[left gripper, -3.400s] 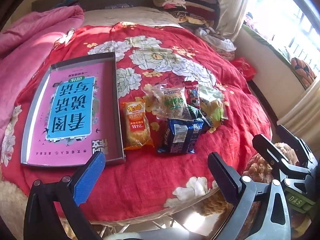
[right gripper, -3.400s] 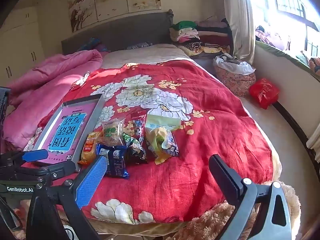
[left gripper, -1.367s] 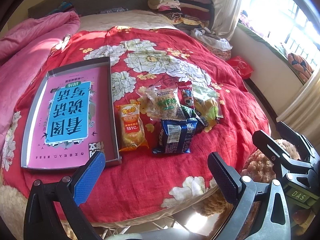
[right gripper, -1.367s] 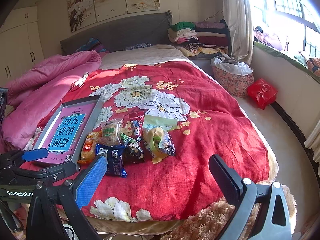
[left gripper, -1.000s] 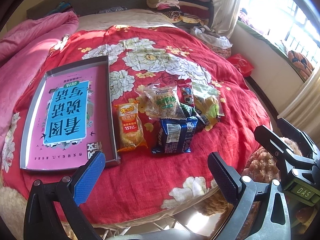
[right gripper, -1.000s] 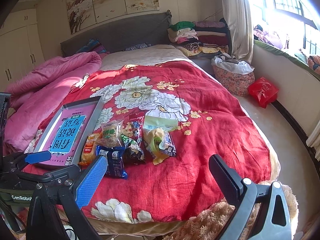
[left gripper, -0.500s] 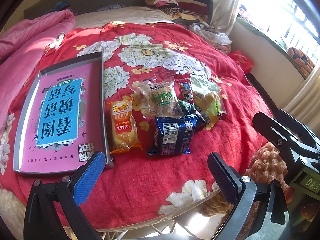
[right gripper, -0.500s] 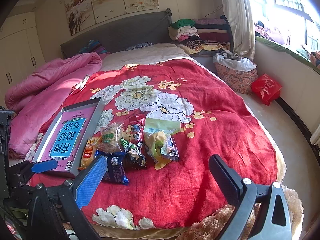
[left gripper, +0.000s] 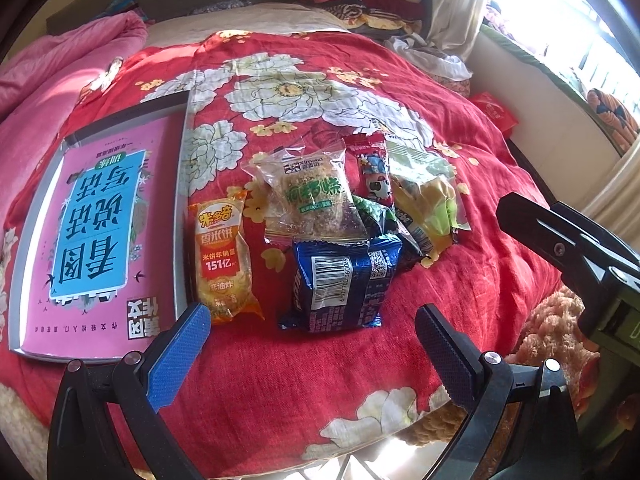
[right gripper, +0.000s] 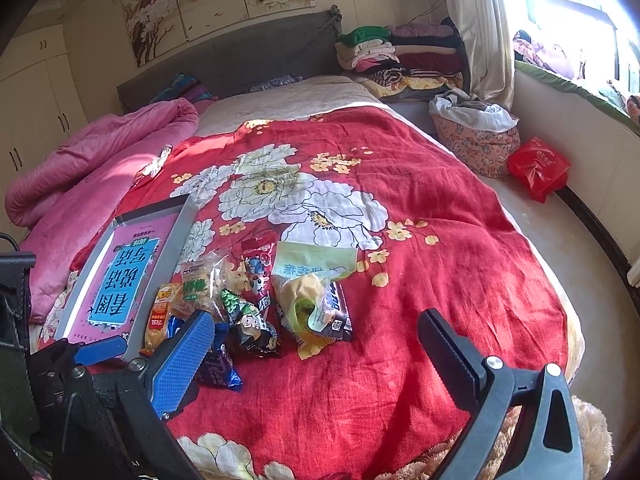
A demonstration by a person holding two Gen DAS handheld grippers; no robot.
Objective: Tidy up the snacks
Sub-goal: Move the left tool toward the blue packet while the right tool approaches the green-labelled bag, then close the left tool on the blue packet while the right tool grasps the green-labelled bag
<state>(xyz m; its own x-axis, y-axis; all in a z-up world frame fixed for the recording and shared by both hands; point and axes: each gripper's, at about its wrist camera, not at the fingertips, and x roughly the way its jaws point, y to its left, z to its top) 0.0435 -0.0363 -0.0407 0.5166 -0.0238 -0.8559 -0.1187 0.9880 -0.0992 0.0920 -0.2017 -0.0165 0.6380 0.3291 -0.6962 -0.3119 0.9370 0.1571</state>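
Just crinkly foil snack packets [left gripper: 338, 276] beside flat metal tray [left gripper: 181, 184].

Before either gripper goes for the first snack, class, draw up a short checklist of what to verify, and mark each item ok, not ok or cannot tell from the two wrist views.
1. Left gripper open and holding nothing: ok.
2. Right gripper open and holding nothing: ok.
3. Blue packet lies nearest the left gripper with nothing on top of it: ok.
4. Orange rice-cracker packet lies apart from the pile, beside the tray: ok.
5. Tray free to take snacks: not ok, a pink book fills it.
6. Snacks on the right separated for a clean grasp: not ok, the yellow-green packet and dark wrappers overlap.
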